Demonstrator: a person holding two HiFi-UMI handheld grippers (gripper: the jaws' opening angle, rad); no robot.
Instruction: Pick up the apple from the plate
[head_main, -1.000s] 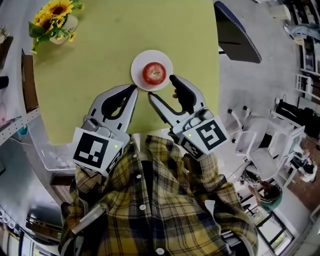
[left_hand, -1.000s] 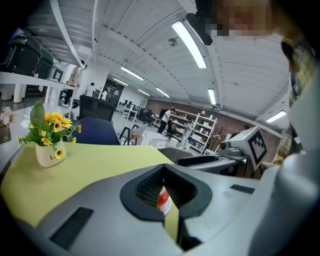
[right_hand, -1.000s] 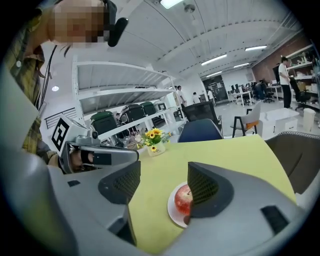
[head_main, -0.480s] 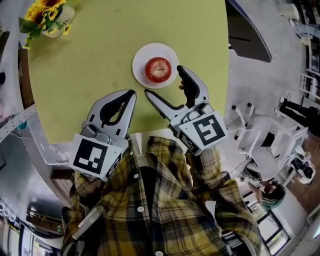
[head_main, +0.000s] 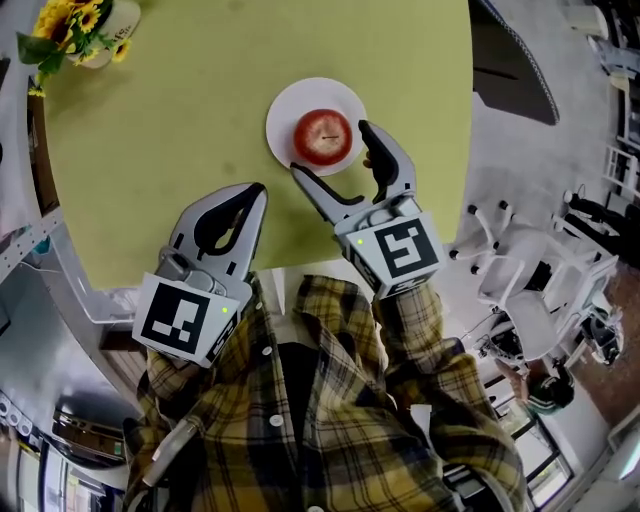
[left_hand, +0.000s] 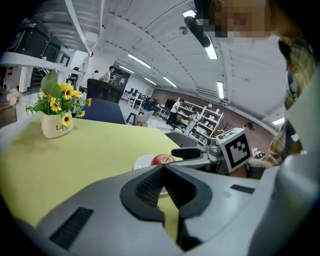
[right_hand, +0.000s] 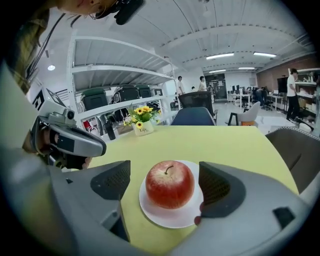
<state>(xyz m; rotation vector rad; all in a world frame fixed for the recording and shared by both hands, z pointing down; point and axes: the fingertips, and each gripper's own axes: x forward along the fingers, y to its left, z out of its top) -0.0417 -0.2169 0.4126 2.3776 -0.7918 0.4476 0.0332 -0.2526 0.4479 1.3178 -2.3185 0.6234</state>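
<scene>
- The right gripper (head_main: 331, 150) points down at the desk (head_main: 180, 130), and its jaws are opening, spread wide.
- The apple (head_main: 323, 137) sits in the mouth of those jaws, between the two tips. Neither ribbed pad presses on it; there is a gap to the apple on each side in the right gripper view.
- The apple is red, stem up, and stands upright on the small white plate (head_main: 285, 112).
- One jaw tip of the right gripper lies just beside the apple's right side, above the plate's edge. The other reaches the plate's near rim, to the left of the apple.
- The left gripper (head_main: 256, 192) has its jaws together, the tips meeting with nothing between them.
- It hangs over bare desk. The plate and apple lie ahead of its tips and off to the right, apart from them.
- Far ahead of the left jaws, at the desk's far left corner, stands a white pot of sunflowers (left_hand: 56, 125).
- Both grippers reach out from a person in a yellow plaid shirt (head_main: 320, 420).
</scene>
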